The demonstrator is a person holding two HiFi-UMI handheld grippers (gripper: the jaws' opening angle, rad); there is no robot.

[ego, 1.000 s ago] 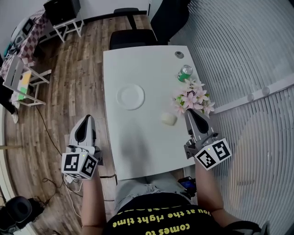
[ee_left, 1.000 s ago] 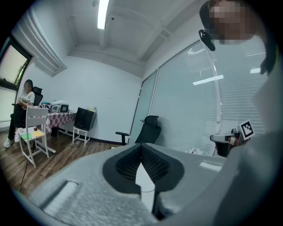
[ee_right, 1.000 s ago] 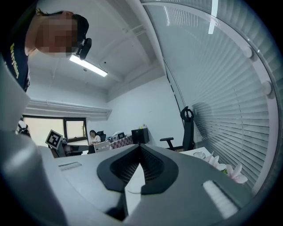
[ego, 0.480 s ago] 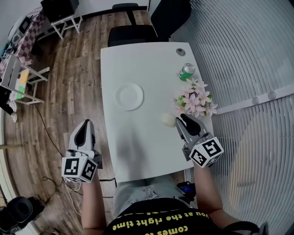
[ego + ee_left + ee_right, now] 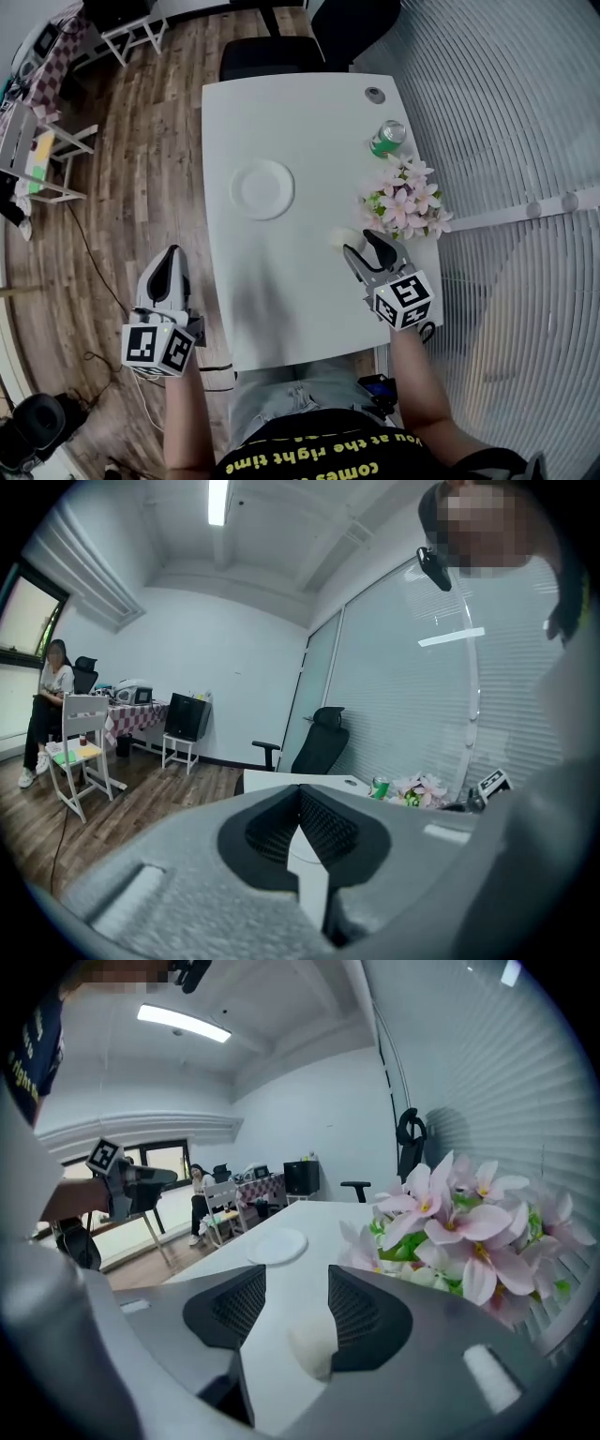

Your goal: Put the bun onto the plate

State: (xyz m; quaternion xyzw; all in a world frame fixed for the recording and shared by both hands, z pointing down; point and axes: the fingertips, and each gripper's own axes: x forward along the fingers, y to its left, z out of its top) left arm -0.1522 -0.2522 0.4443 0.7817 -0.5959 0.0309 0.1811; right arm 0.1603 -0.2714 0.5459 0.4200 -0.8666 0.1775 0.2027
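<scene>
The small, pale, rounded bun (image 5: 339, 238) lies on the white rectangular table (image 5: 281, 309), just beside the bunch of pink and white flowers (image 5: 403, 199), on the side of the flowers that faces the person. The grey right gripper (image 5: 364, 247) is low over it, close to the flowers. Its jaws have just been opening and stand spread, with the bun between them but nearer to the pad on the flower side; no pad seems to press it yet. The grey left gripper (image 5: 169, 258) hangs far from the flowers, beyond the opposite table edge above the wooden floor (image 5: 122, 187), its jaw tips pressed together on nothing. The flat white round plate (image 5: 262, 188) is well apart from the flowers, toward the middle of the table, with nothing on it. The risk is in the closing. Because the bun is not centred, one pad may reach it first and push it away. A petal may be caught in the grip, and a strong squeeze would probably crush such a soft bun.
</scene>
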